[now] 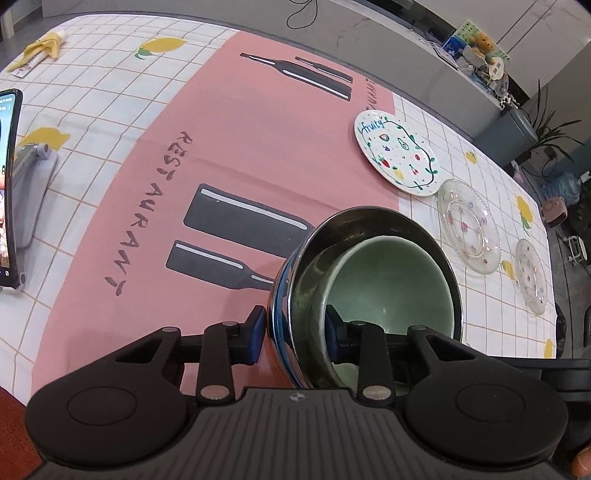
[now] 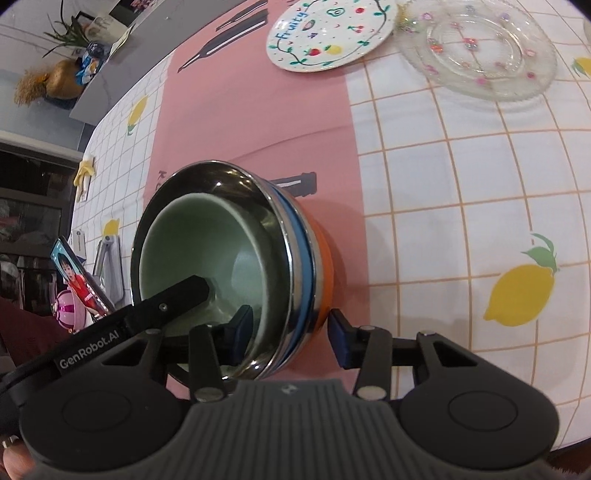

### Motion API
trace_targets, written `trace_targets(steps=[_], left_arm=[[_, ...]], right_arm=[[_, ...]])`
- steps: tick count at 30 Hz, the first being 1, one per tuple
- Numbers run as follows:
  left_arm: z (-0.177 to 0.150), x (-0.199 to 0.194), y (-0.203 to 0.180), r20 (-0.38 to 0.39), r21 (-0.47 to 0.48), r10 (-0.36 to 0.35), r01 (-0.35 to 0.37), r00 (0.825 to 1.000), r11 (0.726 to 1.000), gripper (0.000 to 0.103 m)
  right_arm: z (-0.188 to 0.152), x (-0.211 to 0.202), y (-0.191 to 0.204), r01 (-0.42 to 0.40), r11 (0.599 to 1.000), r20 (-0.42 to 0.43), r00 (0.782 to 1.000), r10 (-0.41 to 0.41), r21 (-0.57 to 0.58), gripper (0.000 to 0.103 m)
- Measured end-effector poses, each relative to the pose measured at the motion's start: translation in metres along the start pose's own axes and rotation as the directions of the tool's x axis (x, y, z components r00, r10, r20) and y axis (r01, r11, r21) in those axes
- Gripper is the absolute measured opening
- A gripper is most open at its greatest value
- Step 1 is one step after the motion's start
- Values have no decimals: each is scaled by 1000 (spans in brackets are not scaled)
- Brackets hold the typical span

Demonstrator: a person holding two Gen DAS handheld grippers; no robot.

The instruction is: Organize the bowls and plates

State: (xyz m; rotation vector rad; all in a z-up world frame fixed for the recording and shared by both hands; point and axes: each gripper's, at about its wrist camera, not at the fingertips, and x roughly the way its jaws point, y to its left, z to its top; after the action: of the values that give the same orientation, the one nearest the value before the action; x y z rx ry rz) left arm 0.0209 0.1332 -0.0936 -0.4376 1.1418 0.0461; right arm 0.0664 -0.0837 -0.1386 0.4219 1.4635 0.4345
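Both grippers straddle the bowl stack's rim: left gripper (image 1: 295, 334) and right gripper (image 2: 291, 338), jaws wide, not yet clamped. Bowls (image 2: 229, 236) sit mid-cloth, near the front edge. We'd close evenly, lift level w/ both, steer clear of the plates (image 1: 399, 153).

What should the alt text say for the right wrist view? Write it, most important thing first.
The right tongs straddle the rim of a stack of nested bowls, a green bowl innermost, standing on a pink mat. The left tongs reach into the green bowl from the left. Beyond lie a fruit-patterned plate and a clear glass plate on the checked tablecloth.
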Motion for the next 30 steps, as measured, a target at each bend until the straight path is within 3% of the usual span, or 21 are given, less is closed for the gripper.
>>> trace_targets(steps=[5,6,13,20,23,25,30], left_arm=[[5,-7,-3,18,23,11,-12,1000,1000,37],[6,-11,-5,32,34,24,-25,999,999,38],[12,-44,-35,133,134,109,-127,985,983,41],[18,-59,-78,186,203,2,-40,983,978,42],[16,-52,-100,190,241,-83,36,978,970,41],[10,-46,-119,216,282,-150,85,965,956,41],[-1,-22,-167,206,355,-234,150,950,923,41]], right_arm=[[0,-12,0,-8,1000,25,1000,9,-20,50],[-1,-17,0,0,999,41,999,1,-35,55],[-7,-60,-3,4,995,139,990,9,-97,59],[-10,-101,-34,54,996,283,959,-33,-67,59],[-11,-114,-58,79,997,359,931,-65,-25,59],[-13,-122,-76,79,997,410,909,-74,5,59],[-17,-145,-127,116,988,499,853,-152,103,59]])
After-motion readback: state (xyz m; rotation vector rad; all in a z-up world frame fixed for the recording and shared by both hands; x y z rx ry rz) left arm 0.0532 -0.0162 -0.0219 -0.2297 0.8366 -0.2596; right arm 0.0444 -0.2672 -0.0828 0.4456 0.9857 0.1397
